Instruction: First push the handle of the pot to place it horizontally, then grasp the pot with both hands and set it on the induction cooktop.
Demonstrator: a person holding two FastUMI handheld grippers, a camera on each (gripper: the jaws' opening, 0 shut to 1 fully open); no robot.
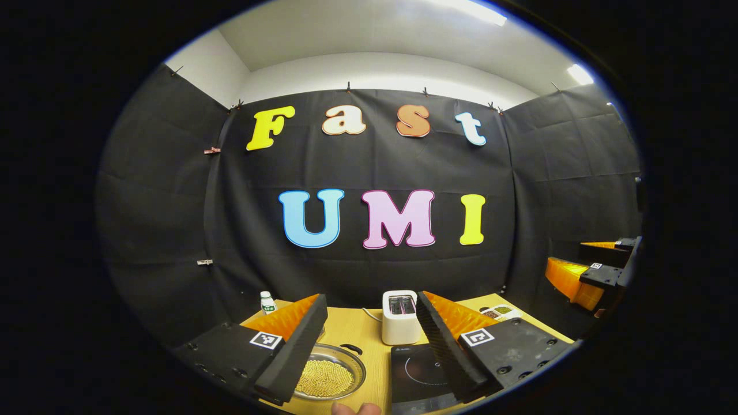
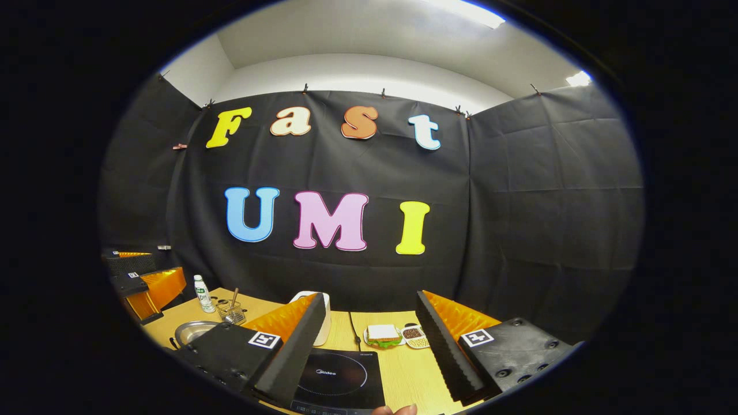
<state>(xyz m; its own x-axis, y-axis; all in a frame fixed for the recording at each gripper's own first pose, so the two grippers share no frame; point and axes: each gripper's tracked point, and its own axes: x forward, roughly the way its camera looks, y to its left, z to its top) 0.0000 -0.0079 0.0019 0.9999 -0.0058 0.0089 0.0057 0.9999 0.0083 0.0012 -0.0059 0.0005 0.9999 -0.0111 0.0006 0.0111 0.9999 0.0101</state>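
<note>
A shallow metal pot [image 1: 346, 360] holding small yellow beads sits on the wooden table [image 1: 360, 331], low between my left gripper's fingers. A small dark handle [image 1: 351, 349] shows at its far right rim. The black induction cooktop [image 1: 418, 372] lies just right of the pot. My left gripper [image 1: 371, 297] is open above the table with nothing between its fingers. In the right gripper view, the cooktop [image 2: 340, 377] lies below my open right gripper [image 2: 370, 295], and the pot [image 2: 193, 331] is off to the left, partly hidden by one finger.
A white toaster [image 1: 399, 316] stands behind the cooktop. A small bottle [image 2: 202, 294] and a wire basket [image 2: 230, 311] are at the back left. A sandwich [image 2: 383, 334] and dishes of food [image 2: 412, 334] lie right of the toaster. A person's fingertips [image 1: 354, 409] show at the bottom edge.
</note>
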